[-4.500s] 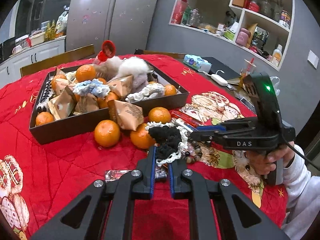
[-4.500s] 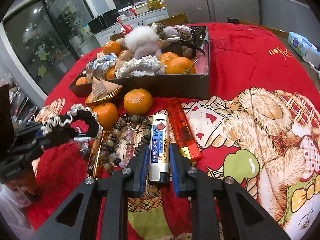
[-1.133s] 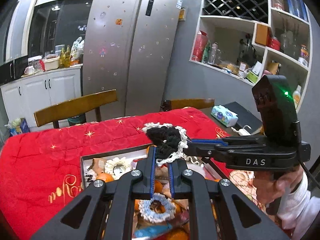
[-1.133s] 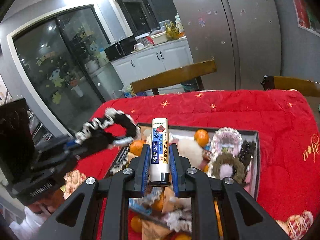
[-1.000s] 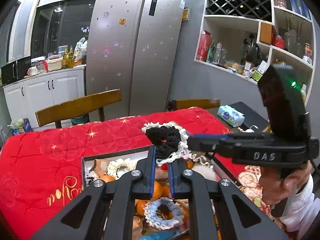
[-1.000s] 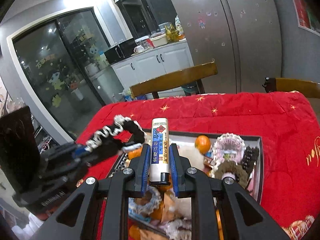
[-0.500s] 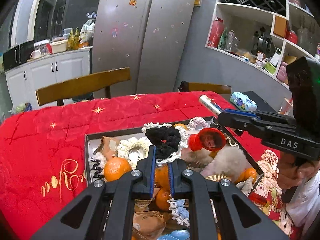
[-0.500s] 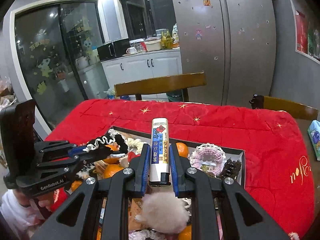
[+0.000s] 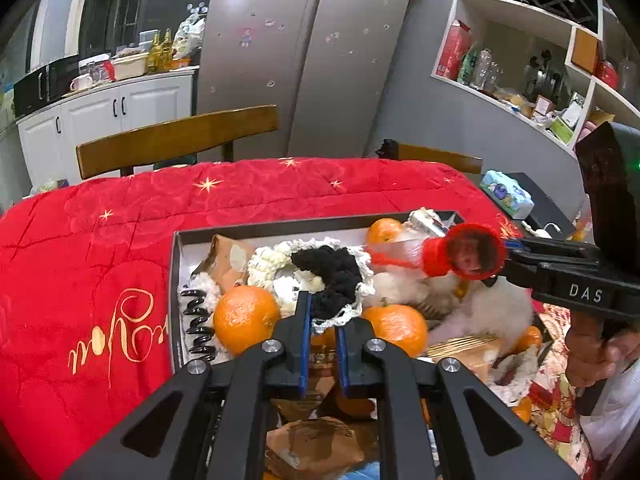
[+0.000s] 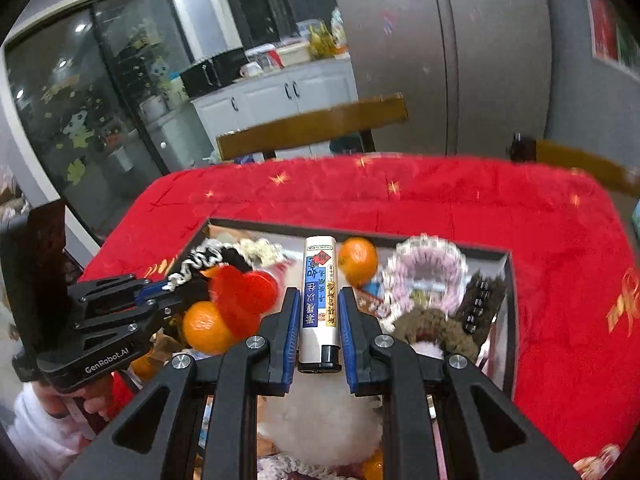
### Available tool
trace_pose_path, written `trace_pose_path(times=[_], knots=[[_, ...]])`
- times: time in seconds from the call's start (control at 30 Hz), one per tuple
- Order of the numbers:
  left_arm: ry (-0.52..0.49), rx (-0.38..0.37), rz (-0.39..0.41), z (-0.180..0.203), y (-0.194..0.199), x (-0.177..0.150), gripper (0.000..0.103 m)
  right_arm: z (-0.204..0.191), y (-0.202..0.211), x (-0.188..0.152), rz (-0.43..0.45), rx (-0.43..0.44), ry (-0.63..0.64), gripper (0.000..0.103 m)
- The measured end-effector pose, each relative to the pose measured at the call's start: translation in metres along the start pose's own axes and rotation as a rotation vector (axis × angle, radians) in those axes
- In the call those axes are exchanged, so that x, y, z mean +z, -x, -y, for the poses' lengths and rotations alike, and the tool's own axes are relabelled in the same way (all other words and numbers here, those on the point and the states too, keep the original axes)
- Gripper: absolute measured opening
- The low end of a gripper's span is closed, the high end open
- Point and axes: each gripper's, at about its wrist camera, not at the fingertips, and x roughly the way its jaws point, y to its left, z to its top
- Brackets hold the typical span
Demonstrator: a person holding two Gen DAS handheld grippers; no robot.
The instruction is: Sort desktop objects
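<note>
My left gripper (image 9: 322, 320) is shut on a black scrunchie with white lace trim (image 9: 332, 276) and holds it over the dark tray (image 9: 280, 224), which is full of oranges, scrunchies and snack packets. My right gripper (image 10: 319, 312) is shut on a white lighter with a blue and red label (image 10: 320, 300) above the same tray (image 10: 460, 250). The right gripper shows in the left wrist view (image 9: 516, 252), the left gripper in the right wrist view (image 10: 168, 292). A red-capped clear object (image 9: 464, 252) pokes up from the tray between them.
The tray sits on a red quilted cloth (image 9: 100, 280). Wooden chair backs (image 9: 176, 140) stand behind the table. A tissue pack (image 9: 506, 196) lies at the right. A white fluffy pompom (image 10: 320, 420) lies under my right gripper.
Both grippers have come down from high above the table toward the tray, each keeping its object. The tray contents now fill the lower views.
</note>
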Motion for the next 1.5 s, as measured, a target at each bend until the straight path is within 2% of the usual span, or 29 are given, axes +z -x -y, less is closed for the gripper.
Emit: trace_pose_path(times=[0.07, 0.37, 0.47, 0.53, 0.6, 0.67, 0.73, 0.77, 0.8, 0.83, 0.87, 0.93, 1.03, 1.27, 1.43, 1.5], knots=[[-0.002, 0.006, -0.002, 0.000, -0.002, -0.002, 0.012, 0.001, -0.004, -0.002, -0.017, 0.015, -0.005, 0.018], [-0.005, 0.040, -0.008, 0.001, -0.004, 0.000, 0.012, -0.005, -0.002, -0.005, 0.008, -0.028, 0.030, 0.019], [-0.008, 0.067, -0.012, 0.000, -0.005, -0.001, 0.020, -0.004, 0.000, -0.003, 0.011, -0.020, 0.023, 0.023], [-0.011, 0.077, -0.011, -0.001, -0.005, 0.000, 0.023, -0.004, 0.001, -0.002, 0.014, -0.017, 0.025, 0.032], [-0.021, 0.091, -0.007, 0.002, -0.003, 0.000, 0.028, -0.005, 0.003, 0.000, 0.023, -0.014, 0.024, 0.054], [-0.037, 0.104, -0.001, 0.006, 0.000, -0.001, 0.033, -0.005, 0.006, 0.001, 0.036, 0.000, 0.022, 0.066], [-0.055, 0.119, 0.009, 0.010, 0.003, 0.000, 0.043, -0.004, 0.008, 0.003, 0.044, 0.021, 0.015, 0.085], [-0.061, 0.119, 0.015, 0.012, 0.006, 0.001, 0.056, -0.003, 0.011, 0.004, 0.059, 0.033, 0.005, 0.097], [-0.063, 0.112, 0.025, 0.013, 0.009, 0.002, 0.071, -0.002, 0.013, 0.005, 0.068, 0.039, -0.002, 0.103], [-0.070, 0.114, 0.039, 0.015, 0.012, 0.003, 0.081, -0.001, 0.015, 0.006, 0.077, 0.045, -0.009, 0.103], [-0.079, 0.144, 0.046, 0.016, 0.014, 0.004, 0.102, -0.002, 0.016, 0.006, 0.078, 0.051, -0.010, 0.103], [-0.098, 0.188, 0.059, 0.019, 0.018, 0.004, 0.103, -0.001, 0.016, 0.007, 0.075, 0.064, -0.013, 0.103], [-0.079, 0.155, 0.049, 0.016, 0.019, 0.005, 0.103, -0.001, 0.018, 0.007, 0.079, 0.072, -0.019, 0.103], [-0.063, 0.168, 0.045, 0.010, 0.022, 0.007, 0.103, -0.008, 0.029, 0.008, 0.103, 0.074, -0.010, 0.103], [-0.044, 0.193, 0.105, 0.012, 0.047, 0.015, 0.103, -0.019, 0.056, 0.007, 0.148, 0.082, -0.020, 0.103], [-0.022, 0.180, 0.125, 0.015, 0.061, 0.017, 0.103, -0.028, 0.073, 0.006, 0.177, 0.090, -0.009, 0.103]])
